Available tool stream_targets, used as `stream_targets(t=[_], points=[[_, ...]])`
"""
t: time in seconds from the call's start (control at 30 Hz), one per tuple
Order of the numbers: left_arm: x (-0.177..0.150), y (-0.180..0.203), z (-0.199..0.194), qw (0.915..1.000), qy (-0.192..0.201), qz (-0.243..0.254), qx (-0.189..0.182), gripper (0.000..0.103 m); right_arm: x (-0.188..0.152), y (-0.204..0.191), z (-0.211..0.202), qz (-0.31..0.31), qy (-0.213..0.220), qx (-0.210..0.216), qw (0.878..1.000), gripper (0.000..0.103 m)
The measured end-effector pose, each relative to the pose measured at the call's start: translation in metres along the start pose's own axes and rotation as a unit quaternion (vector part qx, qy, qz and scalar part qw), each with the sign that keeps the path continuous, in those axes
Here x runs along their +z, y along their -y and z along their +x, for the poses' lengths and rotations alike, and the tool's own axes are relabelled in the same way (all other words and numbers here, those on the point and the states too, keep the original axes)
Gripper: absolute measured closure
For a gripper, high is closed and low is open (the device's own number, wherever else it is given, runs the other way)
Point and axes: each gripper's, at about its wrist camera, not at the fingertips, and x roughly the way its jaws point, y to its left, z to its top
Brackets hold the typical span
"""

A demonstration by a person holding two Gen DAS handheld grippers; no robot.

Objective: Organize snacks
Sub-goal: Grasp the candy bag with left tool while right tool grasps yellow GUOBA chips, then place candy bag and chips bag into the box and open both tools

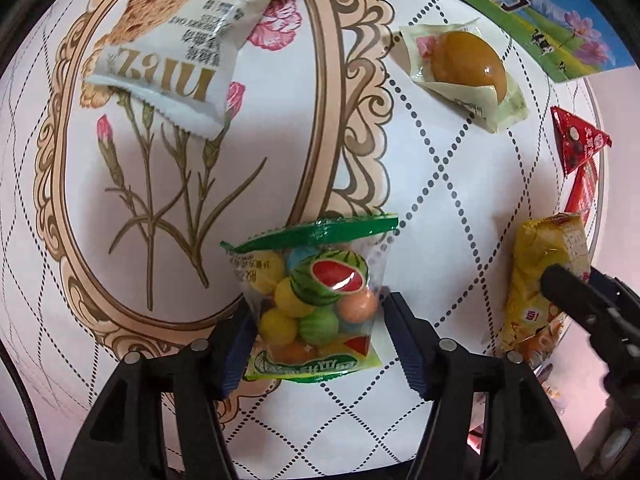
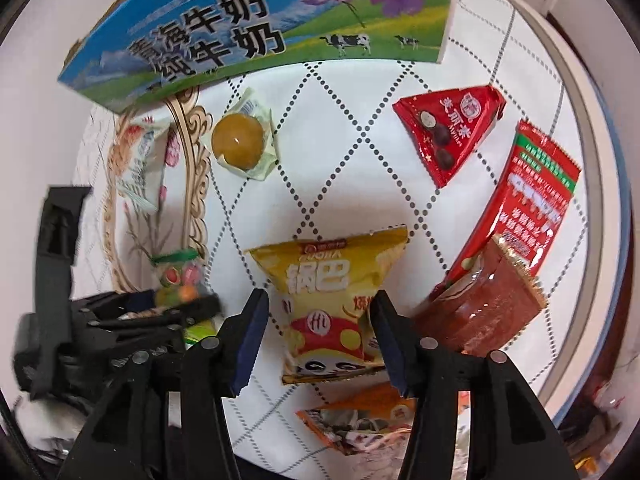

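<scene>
- Left hand-held gripper (image 1: pixel 316 328): jaws apart, straddling the clear gumball bag (image 1: pixel 316 300). Blue pads sit at the bag's two side edges; whether they press it, cannot tell.
- Gumball bag lies flat on the desk (image 1: pixel 440 208), green sealed top pointing away from the camera, watermelon print and coloured balls inside.
- Right hand-held gripper (image 2: pixel 320 328): jaws apart, one on each side of the yellow snack bag (image 2: pixel 332 300). Pads near the bag's edges, no clear squeeze visible.
- Yellow snack bag lies flat on the desk, just right of the gumball bag, with the right gripper's black finger over it in the left view.
- White oat snack packet (image 1: pixel 172 52) lies far left on the desk's floral oval print.
- Wrapped yellow-brown round treat (image 2: pixel 240 144) sits near the milk carton box (image 2: pixel 260 24).
- Red triangular chocolate packet (image 2: pixel 452 132) and red flat sachet (image 2: pixel 532 204) lie far right; sachet overlaps a brown-red packet (image 2: pixel 492 304).
- Orange packet (image 2: pixel 368 420) lies under the right gripper, nearest the camera.
</scene>
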Motion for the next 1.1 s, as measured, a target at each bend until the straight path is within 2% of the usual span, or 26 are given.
stream_targets(t=[0.1, 0.13, 0.23, 0.43, 0.57, 0.77, 0.9, 1.0, 1.1], points=[[-0.007, 0.000, -0.003, 0.9999, 0.011, -0.001, 0.004, 0.045, -0.005, 0.000, 0.006, -0.009, -0.002, -0.010, 1.000, 0.048], [-0.013, -0.009, -0.005, 0.9998, 0.018, -0.001, 0.007, 0.053, -0.006, -0.001, 0.007, -0.012, 0.003, -0.011, 1.000, 0.055], [-0.025, -0.005, -0.013, 0.9995, 0.029, 0.002, 0.014, 0.054, -0.010, -0.005, 0.009, -0.017, 0.021, -0.014, 1.000, 0.059], [-0.027, 0.006, -0.035, 0.9993, 0.038, 0.002, 0.003, 0.054, -0.011, 0.003, -0.016, 0.003, 0.048, 0.024, 0.999, 0.061], [-0.024, 0.016, -0.070, 0.9975, 0.069, 0.010, -0.012, 0.054, -0.003, -0.001, -0.049, 0.008, 0.076, 0.061, 0.995, 0.061], [0.003, 0.026, -0.156, 0.9890, 0.137, 0.017, -0.054, 0.054, 0.026, -0.007, -0.118, 0.010, 0.134, 0.114, 0.984, 0.061], [0.033, 0.040, -0.216, 0.9813, 0.174, 0.034, -0.075, 0.054, 0.064, -0.018, -0.151, 0.010, 0.169, 0.135, 0.976, 0.061], [0.074, 0.040, -0.246, 0.9787, 0.189, 0.046, -0.065, 0.054, 0.099, -0.023, -0.165, 0.008, 0.188, 0.131, 0.973, 0.061], [0.116, 0.039, -0.255, 0.9787, 0.193, 0.054, -0.044, 0.054, 0.136, -0.025, -0.164, 0.007, 0.187, 0.124, 0.974, 0.061]])
